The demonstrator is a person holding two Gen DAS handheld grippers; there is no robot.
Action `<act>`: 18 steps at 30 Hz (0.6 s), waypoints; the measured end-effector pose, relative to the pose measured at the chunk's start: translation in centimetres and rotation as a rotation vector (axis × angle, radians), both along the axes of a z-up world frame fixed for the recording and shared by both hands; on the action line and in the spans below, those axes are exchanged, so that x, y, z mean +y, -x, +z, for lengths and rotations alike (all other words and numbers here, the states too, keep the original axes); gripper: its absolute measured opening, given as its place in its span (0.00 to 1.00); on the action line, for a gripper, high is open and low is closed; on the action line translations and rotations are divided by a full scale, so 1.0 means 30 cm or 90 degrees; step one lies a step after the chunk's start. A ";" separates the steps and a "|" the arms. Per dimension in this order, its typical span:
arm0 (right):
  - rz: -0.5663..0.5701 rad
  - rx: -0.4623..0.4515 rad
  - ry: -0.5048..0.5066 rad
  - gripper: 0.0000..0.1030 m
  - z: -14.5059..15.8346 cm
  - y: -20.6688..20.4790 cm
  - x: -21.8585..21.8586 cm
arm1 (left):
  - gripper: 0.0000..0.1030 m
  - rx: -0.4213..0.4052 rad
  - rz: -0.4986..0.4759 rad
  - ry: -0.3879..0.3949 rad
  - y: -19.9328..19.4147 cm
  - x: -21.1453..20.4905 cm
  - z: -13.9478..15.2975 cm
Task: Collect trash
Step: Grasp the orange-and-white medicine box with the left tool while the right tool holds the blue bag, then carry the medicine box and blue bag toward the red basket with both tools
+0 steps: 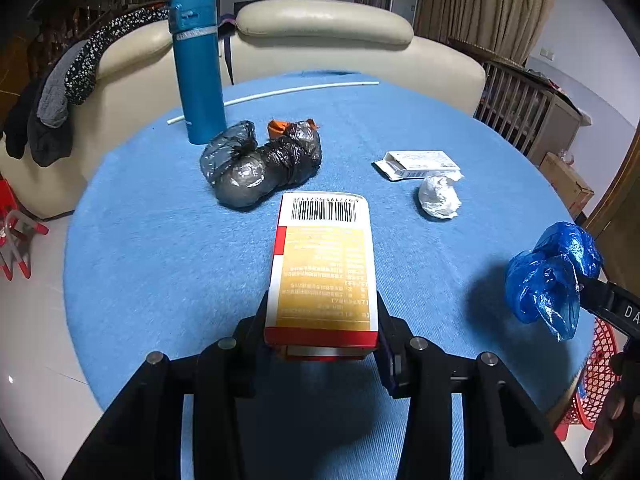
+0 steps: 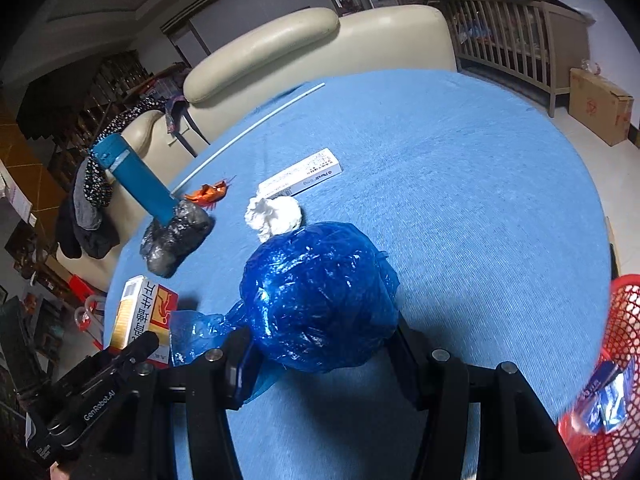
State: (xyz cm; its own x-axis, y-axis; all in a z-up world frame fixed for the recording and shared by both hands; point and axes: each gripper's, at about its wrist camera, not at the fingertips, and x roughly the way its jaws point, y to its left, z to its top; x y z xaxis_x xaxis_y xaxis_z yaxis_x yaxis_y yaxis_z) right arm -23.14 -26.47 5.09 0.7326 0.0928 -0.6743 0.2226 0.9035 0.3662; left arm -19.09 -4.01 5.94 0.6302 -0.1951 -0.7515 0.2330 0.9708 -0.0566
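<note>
My left gripper [image 1: 322,320] is shut on a red, white and gold carton [image 1: 324,268], held above the round blue table [image 1: 160,248]; the carton also shows in the right wrist view [image 2: 140,316]. My right gripper [image 2: 320,340] is shut on a crumpled blue plastic bag [image 2: 320,296], also seen at the right of the left wrist view [image 1: 552,276]. On the table lie a black plastic bundle [image 1: 260,164], an orange wrapper [image 2: 210,192], a white paper ball [image 1: 438,196] and a flat white box [image 1: 420,162].
A red mesh basket [image 2: 616,380] with scraps inside stands off the table's right edge. A tall blue flask [image 1: 198,68] stands at the table's far left beside a thin white rod [image 1: 280,94]. A cream sofa [image 1: 324,36] is behind.
</note>
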 end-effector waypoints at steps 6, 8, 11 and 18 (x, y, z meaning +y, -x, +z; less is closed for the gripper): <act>-0.008 -0.019 -0.005 0.57 0.026 0.084 0.004 | 0.44 -0.015 -0.008 0.000 0.093 0.001 0.049; -0.015 -0.026 -0.005 0.57 0.036 0.110 0.000 | 0.44 -0.024 -0.013 0.000 0.118 -0.004 0.066; -0.026 -0.035 -0.010 0.57 0.049 0.144 -0.012 | 0.44 -0.040 -0.021 0.001 0.155 -0.014 0.099; -0.046 -0.058 -0.016 0.57 0.083 0.217 -0.042 | 0.44 -0.079 -0.037 0.001 0.230 -0.031 0.167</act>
State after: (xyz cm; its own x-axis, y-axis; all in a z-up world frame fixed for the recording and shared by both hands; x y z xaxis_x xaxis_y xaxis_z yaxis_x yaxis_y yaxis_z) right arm -29.65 -27.72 7.57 0.7965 0.0529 -0.6024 0.2517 0.8768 0.4097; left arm -25.99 -4.94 10.96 0.7059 -0.2356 -0.6679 0.2948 0.9552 -0.0253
